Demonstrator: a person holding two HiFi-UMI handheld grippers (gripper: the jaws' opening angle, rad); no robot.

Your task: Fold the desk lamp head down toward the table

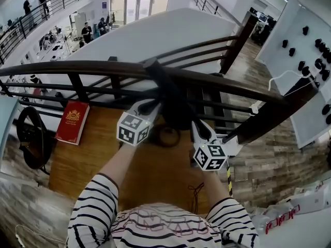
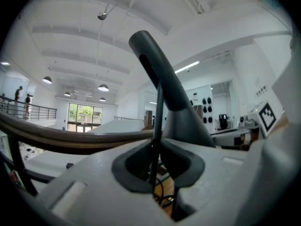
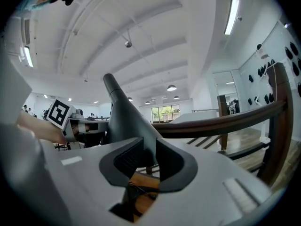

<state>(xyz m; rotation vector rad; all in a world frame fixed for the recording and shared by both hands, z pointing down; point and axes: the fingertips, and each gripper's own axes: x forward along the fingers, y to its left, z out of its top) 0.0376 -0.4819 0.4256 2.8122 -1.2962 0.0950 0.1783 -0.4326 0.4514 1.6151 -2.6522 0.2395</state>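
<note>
Well, at the far left a black wheel-shaped thing (image 1: 32, 137) sits beside the left edge of the wooden table (image 1: 93, 164). Next to it a red book (image 1: 72, 122) lies flat on the tabletop, close under the dark railing (image 1: 62, 68) that runs along the far side.

Moving right, an arm in a striped sleeve (image 1: 93, 205) carries the left gripper (image 2: 157, 160), which reaches level toward the middle of the table. Its jaws stand narrow and pinch the thin stem (image 2: 156, 121) of the desk lamp (image 1: 176, 105), which runs straight up between the pads.

The lamp stands near the table's far edge, between the 2 grippers, with a dark ring (image 1: 168, 136) low on the wood at its foot. The lamp head (image 2: 160, 74), a long dark bar with a slot along it, slants steeply upward, and its tip shows above the railing in both gripper views.

The right gripper (image 3: 146, 160) comes at the lamp from the other side. Its jaws are narrow too, closed on the lower part of the lamp head. Past the lamp, that view shows the left gripper's marker cube (image 3: 59, 113).

Further right, a thin dark cord (image 1: 195, 190) lies on the table in front of the person, a yellow and black striped strip (image 1: 229, 180) marks the table's right edge, and a white wall panel (image 1: 300, 19) dotted with black things closes the scene
</note>
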